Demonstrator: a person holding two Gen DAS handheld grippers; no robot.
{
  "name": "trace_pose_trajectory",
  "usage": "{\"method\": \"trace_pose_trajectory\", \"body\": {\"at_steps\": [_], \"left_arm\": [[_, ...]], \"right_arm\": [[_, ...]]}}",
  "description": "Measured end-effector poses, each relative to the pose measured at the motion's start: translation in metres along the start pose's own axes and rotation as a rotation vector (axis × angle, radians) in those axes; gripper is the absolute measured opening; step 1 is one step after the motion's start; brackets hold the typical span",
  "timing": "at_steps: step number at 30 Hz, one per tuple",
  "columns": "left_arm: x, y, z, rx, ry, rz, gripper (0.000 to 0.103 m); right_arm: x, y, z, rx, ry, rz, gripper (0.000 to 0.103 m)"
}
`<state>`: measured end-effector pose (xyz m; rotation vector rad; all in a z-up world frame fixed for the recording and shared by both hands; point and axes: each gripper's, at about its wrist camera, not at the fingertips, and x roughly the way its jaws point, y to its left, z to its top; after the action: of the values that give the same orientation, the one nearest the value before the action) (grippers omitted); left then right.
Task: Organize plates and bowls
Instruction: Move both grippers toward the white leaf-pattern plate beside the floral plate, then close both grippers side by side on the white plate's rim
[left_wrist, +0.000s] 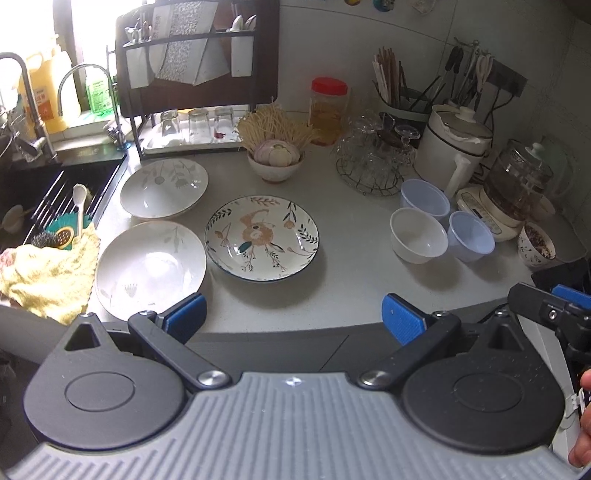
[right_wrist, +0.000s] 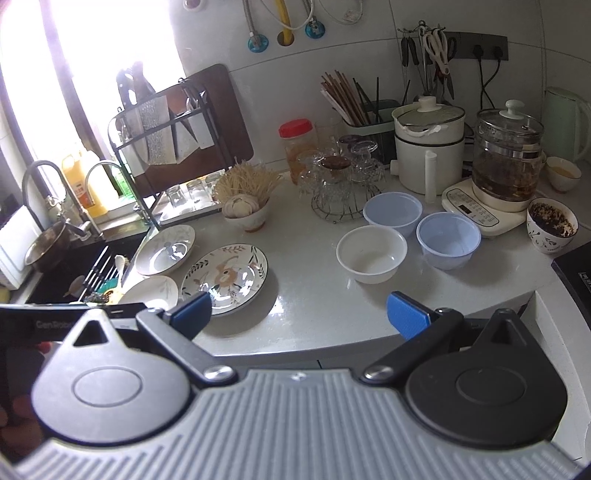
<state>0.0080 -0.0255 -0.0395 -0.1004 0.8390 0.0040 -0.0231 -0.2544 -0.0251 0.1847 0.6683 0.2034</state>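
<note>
Both grippers, left (left_wrist: 293, 317) and right (right_wrist: 299, 314), hover with fingers apart, empty. Three plates, including a floral plate (left_wrist: 262, 238), and plastic bowls (right_wrist: 371, 254) sit on the desk (left_wrist: 351, 273).

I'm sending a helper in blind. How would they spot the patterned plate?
Start at the sink and go right along the counter. Past two plain white plates lies the patterned plate, the only one painted with a bold flower and dark leaves.

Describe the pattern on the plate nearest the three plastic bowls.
White plate with a peach flower, dark leafy sprigs and a dark rim; clearest in the left wrist view.
</note>
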Motion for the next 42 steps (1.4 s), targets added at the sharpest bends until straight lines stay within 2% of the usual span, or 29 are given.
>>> {"method": "trace_pose_trajectory", "body": {"at_steps": [6,11,15,19,21,28,31,42], "left_arm": [[-0.001,0.007,-0.002,-0.090,0.024,0.012,0.102],[-0.002,0.019,0.000,-0.098,0.019,0.061,0.102],[0.003,0.039,0.006,-0.121,0.022,0.044,0.102],[0.018,0.060,0.016,-0.096,0.032,0.021,0.102],[0.026,0.071,0.023,-0.084,0.042,0.001,0.102],[0.058,0.125,0.050,-0.030,0.075,-0.044,0.102],[0.073,0.151,0.057,-0.019,0.086,-0.054,0.102],[0.135,0.252,0.072,-0.022,0.125,-0.088,0.102]], "right_arm": [[0.002,-0.007,0.002,-0.017,0.002,0.032,0.103],[0.005,-0.006,0.003,-0.024,-0.007,0.062,0.103],[0.013,0.003,0.006,-0.007,-0.018,0.053,0.103],[0.027,0.015,0.008,0.032,-0.018,0.078,0.103],[0.034,0.027,0.009,0.039,-0.024,0.057,0.103],[0.065,0.075,0.011,0.042,-0.030,0.013,0.103],[0.084,0.093,0.010,0.066,0.005,0.034,0.103],[0.149,0.145,-0.001,0.133,0.073,0.006,0.103]]}}
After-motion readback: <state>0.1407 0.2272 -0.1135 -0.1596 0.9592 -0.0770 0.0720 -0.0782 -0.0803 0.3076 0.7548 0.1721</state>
